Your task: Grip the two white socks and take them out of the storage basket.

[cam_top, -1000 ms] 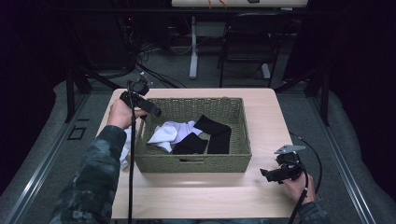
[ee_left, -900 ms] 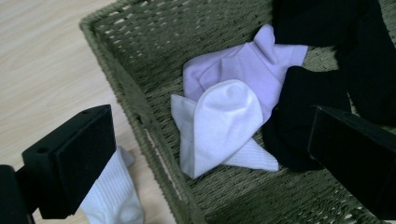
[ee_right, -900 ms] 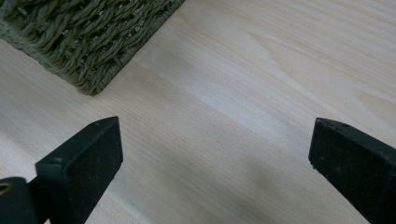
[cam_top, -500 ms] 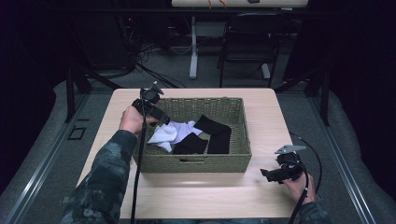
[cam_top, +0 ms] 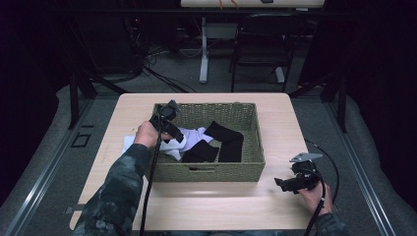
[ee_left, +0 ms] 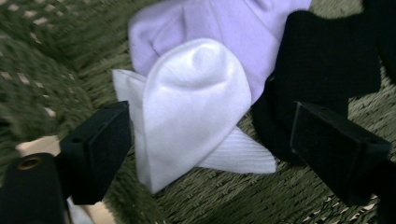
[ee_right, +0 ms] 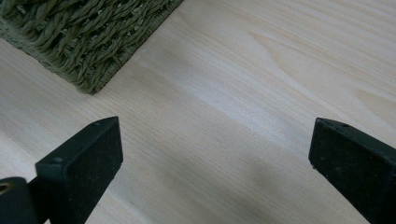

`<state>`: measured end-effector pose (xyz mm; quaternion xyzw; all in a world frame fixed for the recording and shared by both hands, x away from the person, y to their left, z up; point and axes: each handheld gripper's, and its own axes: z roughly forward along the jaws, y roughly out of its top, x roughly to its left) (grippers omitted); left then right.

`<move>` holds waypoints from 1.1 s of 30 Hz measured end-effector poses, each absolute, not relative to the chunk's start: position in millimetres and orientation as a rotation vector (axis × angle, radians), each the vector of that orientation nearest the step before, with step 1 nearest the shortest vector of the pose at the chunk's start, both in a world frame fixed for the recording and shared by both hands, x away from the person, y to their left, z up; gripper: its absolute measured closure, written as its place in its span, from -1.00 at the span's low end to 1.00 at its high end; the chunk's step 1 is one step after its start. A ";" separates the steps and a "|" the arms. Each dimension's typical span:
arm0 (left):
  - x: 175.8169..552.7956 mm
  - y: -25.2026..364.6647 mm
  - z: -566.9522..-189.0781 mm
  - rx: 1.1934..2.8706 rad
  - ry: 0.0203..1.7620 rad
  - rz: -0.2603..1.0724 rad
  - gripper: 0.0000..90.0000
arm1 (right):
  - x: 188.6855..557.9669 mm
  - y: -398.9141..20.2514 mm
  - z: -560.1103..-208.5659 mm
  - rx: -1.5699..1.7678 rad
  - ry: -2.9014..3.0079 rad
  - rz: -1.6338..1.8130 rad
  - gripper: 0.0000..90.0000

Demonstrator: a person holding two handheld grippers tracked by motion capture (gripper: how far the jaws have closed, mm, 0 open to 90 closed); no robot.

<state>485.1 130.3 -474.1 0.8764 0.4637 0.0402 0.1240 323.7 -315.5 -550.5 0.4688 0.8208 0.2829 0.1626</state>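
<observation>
A green woven basket (cam_top: pixel 211 172) on the wooden table holds white socks (cam_top: pixel 189 135) and black socks (cam_top: pixel 228 140). My left gripper (cam_top: pixel 172 130) reaches down into the basket's left end. In the left gripper view its jaws straddle a folded white sock (ee_left: pixel 196 107), which lies on a pale lilac-white sock (ee_left: pixel 224 28) beside a black sock (ee_left: pixel 322 60). My left gripper (ee_left: pixel 210 130) has just been closing; the right pad still stands off the white sock. My right gripper (cam_top: pixel 287 184) hovers low over the table at the front right; my right gripper (ee_right: pixel 215 154) is open with nothing between its jaws.
A white piece of cloth (cam_top: pixel 129 142) lies on the table (cam_top: pixel 275 211) just left of the basket. The basket's near corner (ee_right: pixel 93 42) shows in the right gripper view. Dark floor, cables and chair legs lie beyond the table.
My left gripper has moved right and down from the basket's left rim into the basket, over the white socks. The right gripper has stayed put.
</observation>
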 end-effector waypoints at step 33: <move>483.2 112.9 -510.2 2.735 1.375 0.137 0.85 | 321.9 -316.6 -550.0 1.342 2.335 0.814 -0.95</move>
